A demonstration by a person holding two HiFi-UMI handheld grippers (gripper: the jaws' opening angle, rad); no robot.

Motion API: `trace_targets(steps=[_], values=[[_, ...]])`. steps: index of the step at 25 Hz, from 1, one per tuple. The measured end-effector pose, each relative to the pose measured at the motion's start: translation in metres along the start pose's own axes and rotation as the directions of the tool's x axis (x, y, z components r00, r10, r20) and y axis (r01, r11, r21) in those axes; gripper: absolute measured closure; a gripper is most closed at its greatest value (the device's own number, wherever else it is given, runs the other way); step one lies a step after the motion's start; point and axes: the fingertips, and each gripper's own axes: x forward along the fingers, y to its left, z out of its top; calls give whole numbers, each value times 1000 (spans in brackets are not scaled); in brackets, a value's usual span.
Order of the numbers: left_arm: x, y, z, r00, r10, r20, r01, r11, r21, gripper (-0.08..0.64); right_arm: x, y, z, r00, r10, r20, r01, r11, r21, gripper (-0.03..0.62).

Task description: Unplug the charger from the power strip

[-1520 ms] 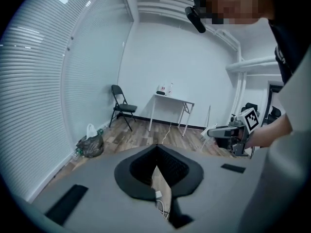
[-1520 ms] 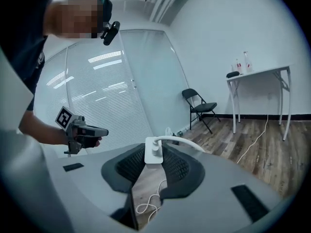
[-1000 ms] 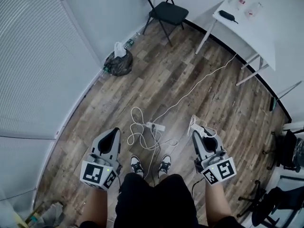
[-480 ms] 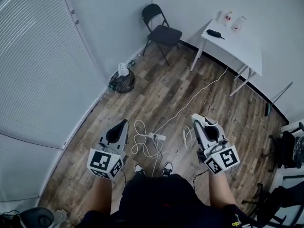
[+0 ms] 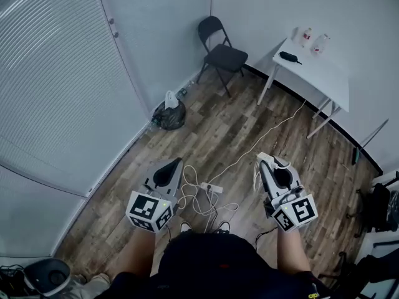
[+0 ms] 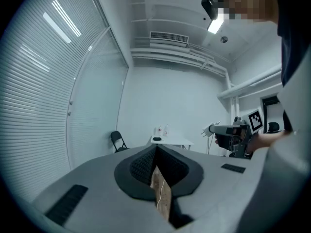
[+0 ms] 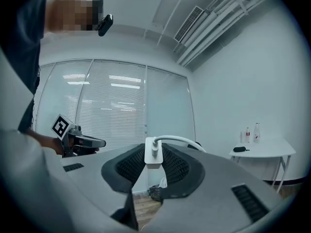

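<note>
The white power strip (image 5: 212, 187) lies on the wood floor by the person's feet, among loops of white cord (image 5: 190, 195). My right gripper (image 5: 267, 161) is held high above the floor, shut on a small white charger (image 7: 152, 155). The charger's white cable (image 7: 177, 141) arcs off to the right. The charger is clear of the strip. My left gripper (image 5: 176, 163) hangs at about the same height on the left, its pads (image 6: 146, 165) closed together with nothing between them. From the left gripper view, the right gripper (image 6: 233, 132) shows with the charger at its tip.
A black folding chair (image 5: 221, 48) stands by the far wall, and a dark rubbish bag (image 5: 169, 114) sits near the blinds. A white table (image 5: 315, 73) with bottles is at the back right. A long white cord (image 5: 268, 132) runs from it across the floor. Dark office chairs (image 5: 380, 198) stand at the right.
Both grippers have risen well above the floor, the right one carrying the charger up with it. The head view has lifted too and now shows more of the room.
</note>
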Motion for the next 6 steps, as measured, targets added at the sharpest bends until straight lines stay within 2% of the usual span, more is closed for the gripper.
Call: trace_targets(steps=[6], values=[[-4, 1, 3, 1000, -16, 0, 16, 999, 31, 541, 3, 9, 3, 1000, 1, 1, 0, 1000, -10, 483]])
